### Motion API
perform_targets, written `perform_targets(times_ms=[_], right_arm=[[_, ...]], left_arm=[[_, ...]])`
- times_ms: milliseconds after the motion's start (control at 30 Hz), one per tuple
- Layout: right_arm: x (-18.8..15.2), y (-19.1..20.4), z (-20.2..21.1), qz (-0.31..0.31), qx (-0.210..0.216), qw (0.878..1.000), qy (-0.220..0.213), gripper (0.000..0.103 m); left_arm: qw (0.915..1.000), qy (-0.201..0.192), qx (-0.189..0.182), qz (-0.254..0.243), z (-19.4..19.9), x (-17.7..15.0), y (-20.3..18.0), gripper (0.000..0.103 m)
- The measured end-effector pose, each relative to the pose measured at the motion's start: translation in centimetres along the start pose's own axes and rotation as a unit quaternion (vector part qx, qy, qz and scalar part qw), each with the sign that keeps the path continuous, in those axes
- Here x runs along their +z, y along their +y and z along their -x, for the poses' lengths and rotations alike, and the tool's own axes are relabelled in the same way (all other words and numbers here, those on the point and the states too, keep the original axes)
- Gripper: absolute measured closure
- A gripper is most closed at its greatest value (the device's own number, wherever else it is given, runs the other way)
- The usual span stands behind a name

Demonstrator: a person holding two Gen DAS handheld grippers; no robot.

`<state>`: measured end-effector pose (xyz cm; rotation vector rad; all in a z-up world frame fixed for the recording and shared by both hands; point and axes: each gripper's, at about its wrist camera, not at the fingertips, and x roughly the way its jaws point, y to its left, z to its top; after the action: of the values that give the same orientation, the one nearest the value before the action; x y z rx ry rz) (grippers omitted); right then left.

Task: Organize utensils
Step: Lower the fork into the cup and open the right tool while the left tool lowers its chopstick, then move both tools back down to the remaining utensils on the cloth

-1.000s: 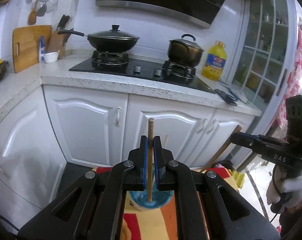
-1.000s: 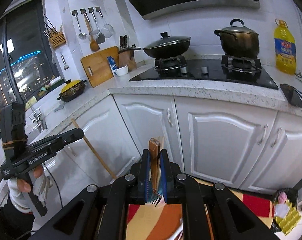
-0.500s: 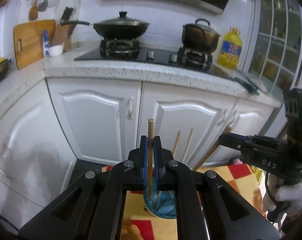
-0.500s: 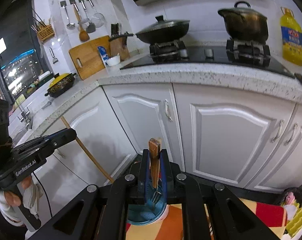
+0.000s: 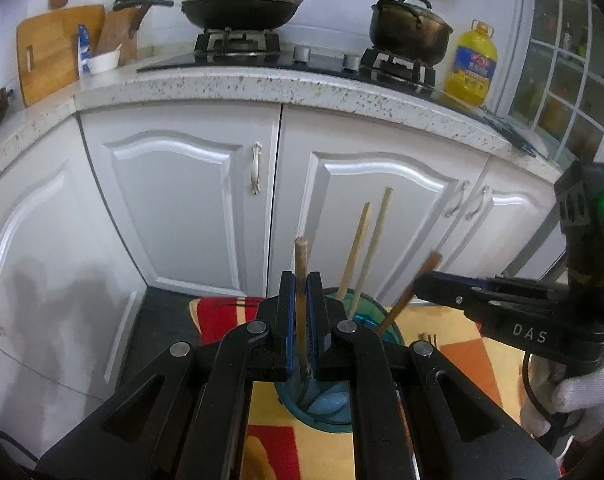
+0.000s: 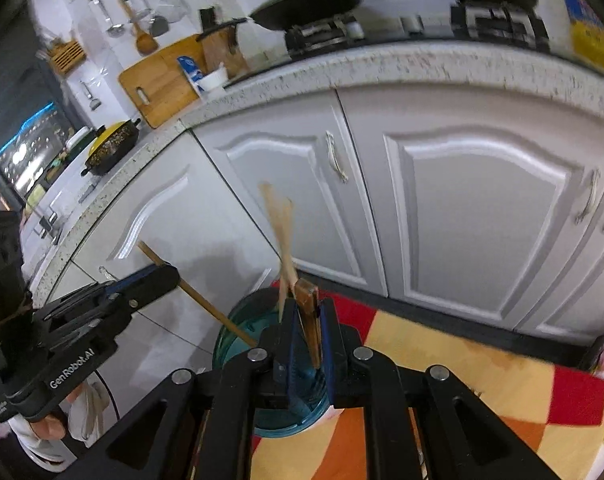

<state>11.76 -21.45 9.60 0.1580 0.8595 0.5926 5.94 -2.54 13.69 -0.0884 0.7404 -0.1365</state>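
both grippers are hanging right over the round teal plastic holder [image 5: 375,330]: left gripper [image 5: 300,320] pinching an upright wooden stick [image 5: 300,280], right gripper [image 6: 306,332] pinching a wood-handled fork [image 6: 309,312]

We saw the right gripper [image 6: 306,334] clamped on a wooden-handled utensil [image 6: 309,312], its lower end inside the teal cup [image 6: 238,328] just below the jaws. Two chopsticks [image 6: 280,224] leaned out of the cup ahead. To the left, the left gripper [image 6: 142,288] gripped a wooden stick [image 6: 206,306] angled into the cup.
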Motion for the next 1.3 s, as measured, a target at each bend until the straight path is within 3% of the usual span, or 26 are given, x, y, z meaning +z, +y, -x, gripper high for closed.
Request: perform_targets(times_ms=[200, 300, 367, 433, 967, 1300], right_arm=[[-0.9, -1.1, 0.1, -0.02, 0.005, 1.0, 0.003, 0.086], [-1.3, -1.1, 0.4, -0.018, 0.002, 1.0, 0.006, 0.085], [-1.6, -1.1, 0.5, -0.02, 0.003, 1.0, 0.008, 0.084], [-2.0, -0.9, 0.8, -0.017, 0.0, 1.0, 0.007, 0.083], [-5.1, 0.9, 4.6, -0.009, -0.03, 0.999, -0.017, 0.068], [-8.3, 1.2, 7.9, -0.016, -0.058, 0.998, -0.036, 0.064]], left_arm=[[1.0, 0.007, 0.004, 0.004, -0.3, -0.5, 0.0, 0.096], [0.9999, 0.007, 0.004, 0.01, -0.1, -0.7, 0.0, 0.086], [0.9999, 0.006, 0.005, 0.011, 0.1, -0.9, 0.0, 0.074], [0.9999, 0.004, 0.007, 0.011, 0.3, -1.1, 0.0, 0.07], [0.9992, -0.013, 0.037, 0.004, 4.0, -3.4, -1.6, 0.064], [0.9993, -0.019, 0.028, -0.016, 6.2, -6.0, -4.6, 0.056]])
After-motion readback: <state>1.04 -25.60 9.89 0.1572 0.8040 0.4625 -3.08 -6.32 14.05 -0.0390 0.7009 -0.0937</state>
